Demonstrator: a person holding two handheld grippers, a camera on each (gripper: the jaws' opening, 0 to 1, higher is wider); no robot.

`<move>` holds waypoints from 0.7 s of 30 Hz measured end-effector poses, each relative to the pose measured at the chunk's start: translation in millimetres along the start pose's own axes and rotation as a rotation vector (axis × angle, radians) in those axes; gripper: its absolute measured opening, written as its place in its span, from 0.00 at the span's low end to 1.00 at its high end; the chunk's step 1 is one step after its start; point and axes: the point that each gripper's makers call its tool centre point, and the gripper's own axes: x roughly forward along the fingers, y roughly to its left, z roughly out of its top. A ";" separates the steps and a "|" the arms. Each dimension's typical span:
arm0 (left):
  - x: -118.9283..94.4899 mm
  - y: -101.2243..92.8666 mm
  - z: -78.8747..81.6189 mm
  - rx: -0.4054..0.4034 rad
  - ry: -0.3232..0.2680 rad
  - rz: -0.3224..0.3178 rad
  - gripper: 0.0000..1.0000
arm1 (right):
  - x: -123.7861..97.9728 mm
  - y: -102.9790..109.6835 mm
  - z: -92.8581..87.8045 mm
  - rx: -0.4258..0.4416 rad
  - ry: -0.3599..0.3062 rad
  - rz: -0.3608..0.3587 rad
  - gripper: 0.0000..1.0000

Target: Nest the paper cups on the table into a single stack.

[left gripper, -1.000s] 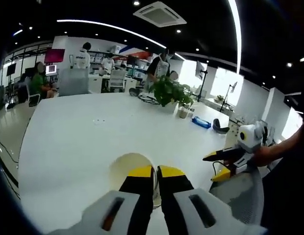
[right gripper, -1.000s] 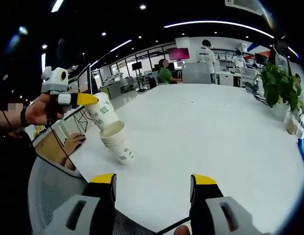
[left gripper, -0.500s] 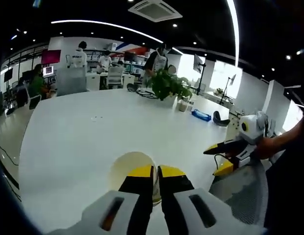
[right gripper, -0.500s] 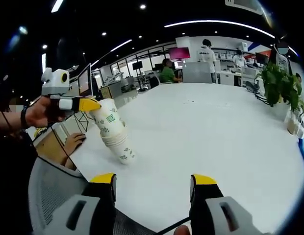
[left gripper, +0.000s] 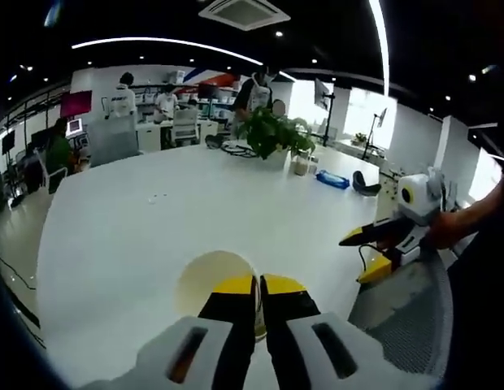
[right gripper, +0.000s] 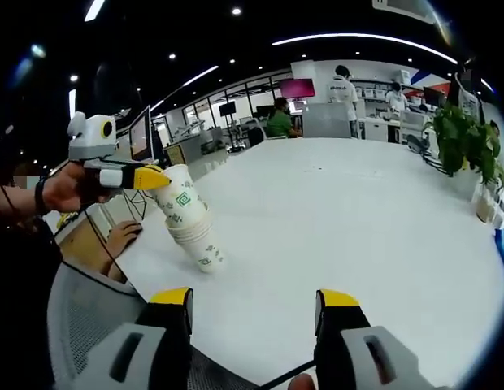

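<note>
My left hand-held gripper (left gripper: 258, 286) is pinching the near rim of the top paper cup (left gripper: 213, 278), jaws pressed together on it, its open mouth just ahead of the tips. My right hand-held gripper (right gripper: 254, 302) hangs spread and holds nothing, well back from the stack (right gripper: 193, 229), which stands ahead and to its left near the worktop (right gripper: 341, 211) edge. The stack's long axis leans, mouth up toward my left hand-held gripper, base on the worktop. I judge a sideways pull could topple it, or lifting could drag the top cup back out.
</note>
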 end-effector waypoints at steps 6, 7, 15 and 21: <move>3.5 -0.8 -3.7 0.010 0.009 -0.006 0.00 | -0.5 1.2 0.0 -0.002 0.002 0.002 0.60; 4.3 -0.6 -4.4 0.005 0.008 -0.008 0.00 | -0.7 0.8 0.3 -0.004 0.002 0.000 0.60; 9.0 -1.9 -10.5 -0.013 0.015 -0.010 0.02 | -0.3 1.0 0.2 -0.007 0.003 0.000 0.60; 13.4 -5.3 -14.5 -0.020 0.023 -0.015 0.03 | -0.7 0.9 0.7 -0.008 0.002 0.001 0.60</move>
